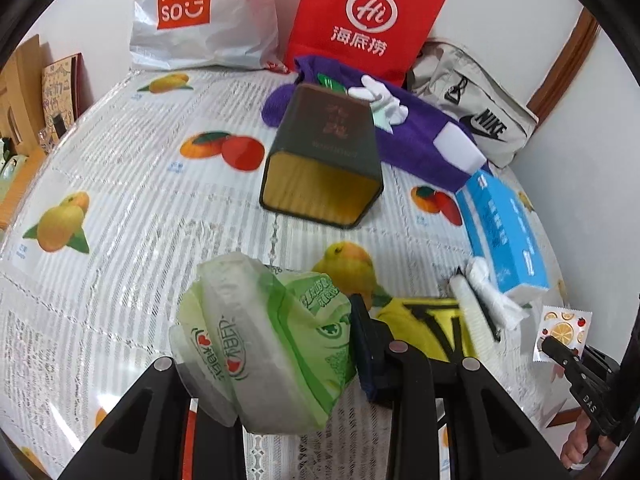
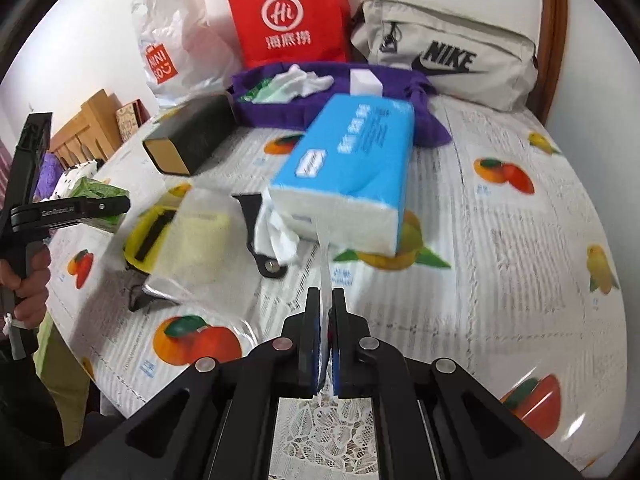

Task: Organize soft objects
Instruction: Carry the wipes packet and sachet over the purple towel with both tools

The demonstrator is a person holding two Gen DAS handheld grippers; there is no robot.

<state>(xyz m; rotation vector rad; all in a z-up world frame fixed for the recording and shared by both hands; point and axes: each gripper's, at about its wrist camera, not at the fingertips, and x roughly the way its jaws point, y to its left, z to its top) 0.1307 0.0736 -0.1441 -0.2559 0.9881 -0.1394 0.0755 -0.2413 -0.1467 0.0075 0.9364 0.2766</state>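
Observation:
My left gripper (image 1: pixel 276 344) is shut on a green and white soft tissue pack (image 1: pixel 256 340), held tilted just above the table. The right wrist view shows the same gripper (image 2: pixel 120 204) and pack (image 2: pixel 96 192) at the far left. My right gripper (image 2: pixel 326 294) is shut on a thin flat sachet (image 2: pixel 325 264), seen edge-on. In the left wrist view that sachet (image 1: pixel 562 326) shows an orange-slice print, pinched by the right gripper (image 1: pixel 546 344). A blue tissue pack (image 2: pixel 352 168) lies ahead of the right gripper, beside a purple cloth (image 2: pixel 280 108).
A dark tin (image 1: pixel 324 156) lies on its side mid-table. A yellow and black item (image 1: pixel 424 320), crumpled white tissue (image 1: pixel 492 296) and a white block (image 1: pixel 460 148) are nearby. A Nike bag (image 2: pixel 444 60), red bag (image 2: pixel 288 16) and Miniso bag (image 1: pixel 192 12) line the wall.

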